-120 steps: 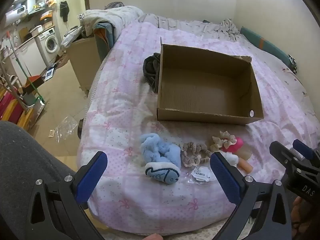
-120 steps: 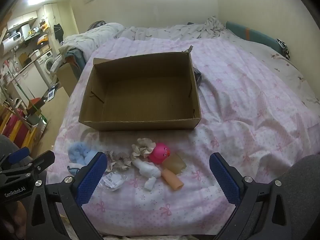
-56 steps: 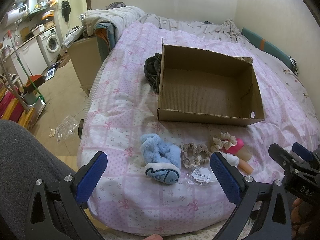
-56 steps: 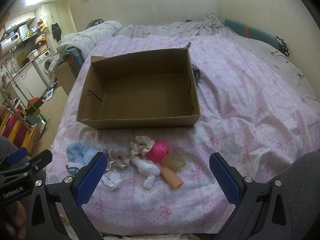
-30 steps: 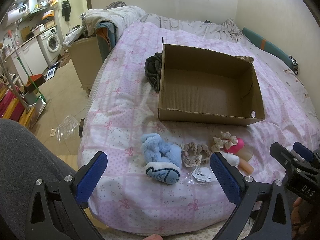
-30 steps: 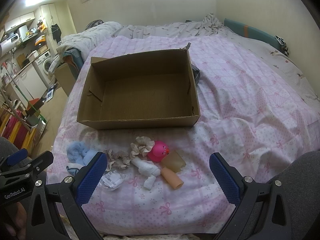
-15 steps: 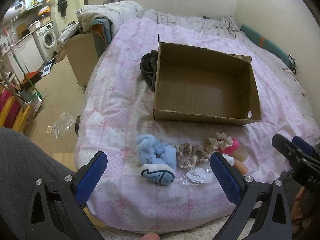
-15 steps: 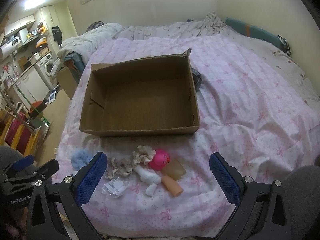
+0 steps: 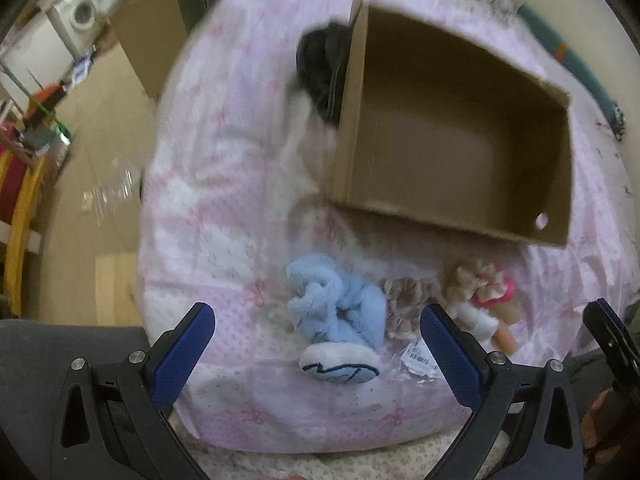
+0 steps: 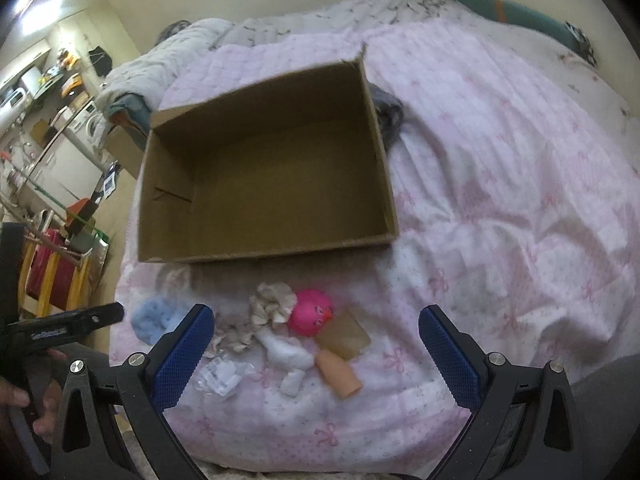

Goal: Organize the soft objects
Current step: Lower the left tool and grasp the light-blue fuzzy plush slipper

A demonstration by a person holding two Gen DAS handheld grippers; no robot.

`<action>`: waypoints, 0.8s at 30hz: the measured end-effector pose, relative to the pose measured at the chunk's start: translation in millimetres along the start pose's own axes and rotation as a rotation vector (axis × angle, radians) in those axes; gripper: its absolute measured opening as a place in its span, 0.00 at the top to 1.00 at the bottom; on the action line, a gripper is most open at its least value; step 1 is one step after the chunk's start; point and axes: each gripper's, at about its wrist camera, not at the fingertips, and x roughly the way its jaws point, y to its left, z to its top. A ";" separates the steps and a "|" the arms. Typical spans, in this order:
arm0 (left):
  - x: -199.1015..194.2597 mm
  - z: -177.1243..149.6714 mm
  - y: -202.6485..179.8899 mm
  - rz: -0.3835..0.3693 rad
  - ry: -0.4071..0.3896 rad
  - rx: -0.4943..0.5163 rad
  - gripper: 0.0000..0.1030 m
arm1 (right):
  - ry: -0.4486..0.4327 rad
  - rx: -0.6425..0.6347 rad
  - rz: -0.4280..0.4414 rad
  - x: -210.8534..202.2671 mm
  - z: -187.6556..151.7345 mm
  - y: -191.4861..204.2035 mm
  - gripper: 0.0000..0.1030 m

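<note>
One box (image 10: 272, 168), open-topped, nothing inside, on pink bed (image 10: 500, 208). Near side of box, row of soft things at bed's near edge: one blue slipper (image 9: 336, 320) far left, two scrunchies (image 10: 272, 304), one pink ball toy (image 10: 311, 312), one white sock (image 10: 286, 352), one tan tube (image 10: 340, 372), one clear packet (image 10: 222, 376). One dark garment (image 9: 320, 68) just beside box's far-left corner. Left claw (image 9: 316, 344) wide open, empty, hovering over slipper. Right claw (image 10: 312, 344) wide open, empty, over sock and ball toy.
</note>
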 end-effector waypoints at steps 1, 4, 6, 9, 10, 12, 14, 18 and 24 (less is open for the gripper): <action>12.6 0.7 -0.8 -0.009 0.045 -0.007 0.00 | 0.013 0.005 -0.002 5.0 -3.0 -2.7 0.00; 42.6 -0.5 -7.7 0.000 0.123 -0.006 0.00 | 0.046 0.021 -0.016 15.1 -7.1 -8.1 0.00; 56.1 -2.3 -13.2 0.013 0.139 0.011 0.00 | 0.048 0.030 -0.008 16.1 -6.5 -10.1 0.00; 73.4 -6.7 -21.8 0.035 0.158 0.044 0.01 | 0.054 0.037 -0.010 18.3 -7.0 -12.7 0.00; 77.4 -8.4 -23.4 0.051 0.157 0.058 0.01 | 0.057 0.040 -0.012 19.0 -7.6 -13.7 0.00; 87.3 -12.4 -24.1 0.067 0.167 0.074 0.05 | 0.061 0.047 -0.015 20.8 -7.9 -15.2 0.00; 96.0 -15.3 -22.8 0.046 0.188 0.061 0.32 | 0.062 0.057 -0.013 22.5 -7.6 -16.2 0.00; 110.1 -19.4 -24.2 0.002 0.205 0.067 0.58 | 0.068 0.069 -0.005 26.2 -6.1 -17.8 0.00; 90.4 -27.5 -28.0 -0.073 0.159 0.062 0.84 | 0.081 0.110 0.006 27.1 -6.5 -26.2 0.00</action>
